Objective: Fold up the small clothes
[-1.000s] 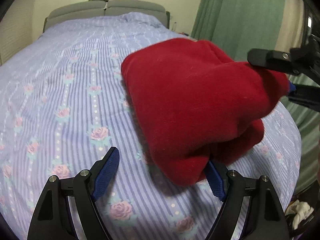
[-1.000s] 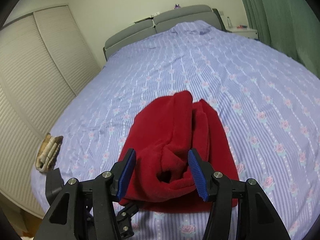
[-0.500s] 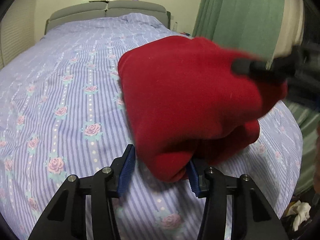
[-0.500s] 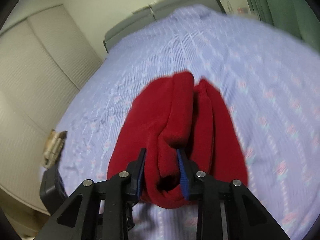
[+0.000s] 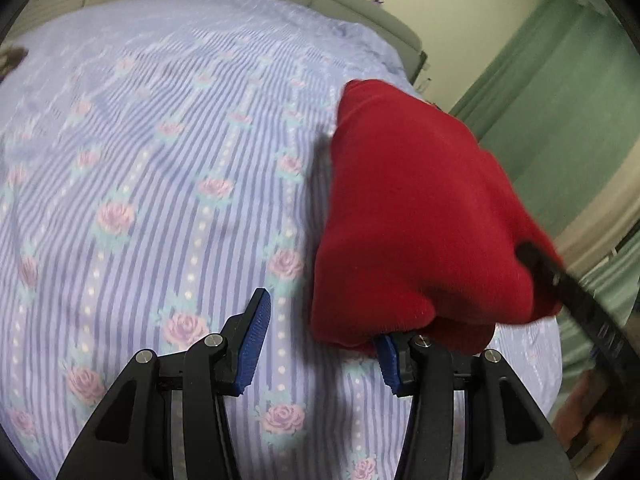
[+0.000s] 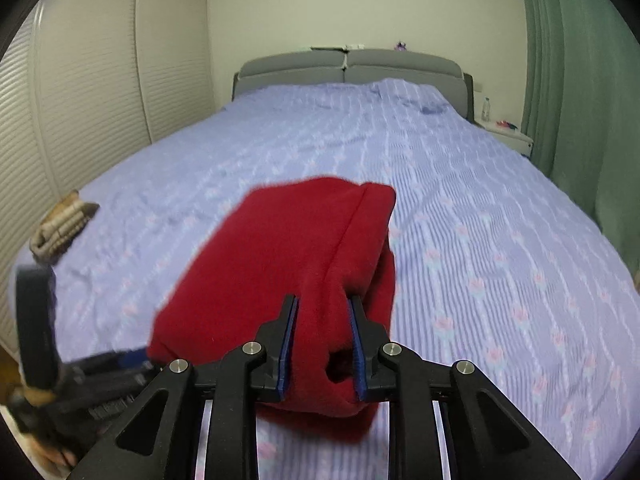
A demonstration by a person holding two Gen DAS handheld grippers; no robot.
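Now the right gripper [image 6: 323,344] is closing its two fingers on a thick fold of the red cloth [image 6: 288,264] squeezed between them, while the left gripper [image 5: 322,340] is staying open, with the cloth's near edge lying over its right finger [image 5: 394,360] only.

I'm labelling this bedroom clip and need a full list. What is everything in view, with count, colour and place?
Folded red fleece garment: one, red, near end of the bed.
Striped floral bedsheet: one, lilac, covering the bed.
Padded headboard: one, grey, far end.
Louvred wardrobe doors: cream, left wall.
Curtain: green, right side.
Bedside table: one, white, beside the headboard.
Folded beige cloth: one, bed's left edge.
Left gripper: black, blue pads, garment corner over one finger.
Right gripper: black, closing on the garment's fold.
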